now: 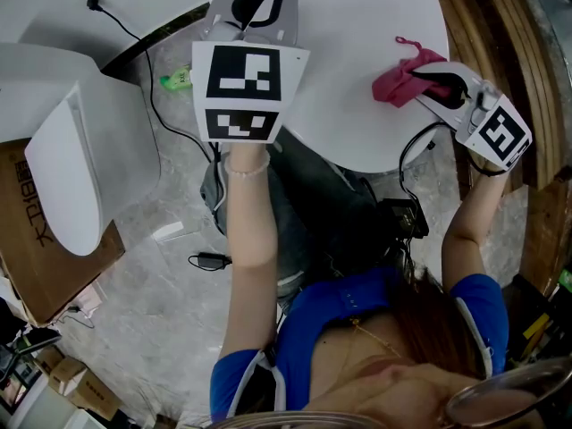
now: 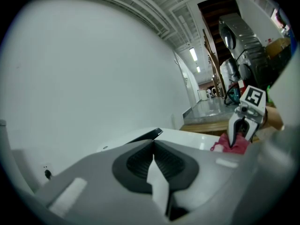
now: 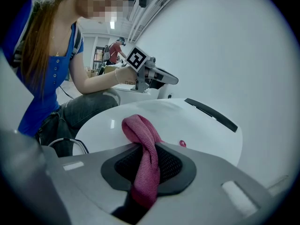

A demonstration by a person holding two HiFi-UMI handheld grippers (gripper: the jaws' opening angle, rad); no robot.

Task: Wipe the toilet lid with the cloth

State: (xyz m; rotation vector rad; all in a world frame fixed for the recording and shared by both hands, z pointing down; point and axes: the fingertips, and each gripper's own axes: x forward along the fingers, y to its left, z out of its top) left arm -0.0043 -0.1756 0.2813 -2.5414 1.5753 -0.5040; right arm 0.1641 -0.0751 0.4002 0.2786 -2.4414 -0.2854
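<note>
**A:** What are the tools doing?

**B:** My right gripper (image 3: 147, 168) is clamped on the pink cloth (image 3: 143, 135); a twisted band of it runs up between the dark pads and bunches just past the tips; my left gripper (image 2: 153, 165) has its pads pressed together at the tips with nothing between them.

**A:** And where is the cloth in the scene?

**B:** Over the white toilet lid (image 1: 357, 43), near its right edge in the head view; I cannot tell how firmly it presses; the left gripper hovers over the lid's far left part, well apart from the cloth.

**A:** What lies around that?

**B:** A black cable (image 1: 156, 88) trails across the grey floor; a second white toilet part (image 1: 63, 168) stands to the left, with a cardboard box (image 1: 27, 266) beside it.
</note>
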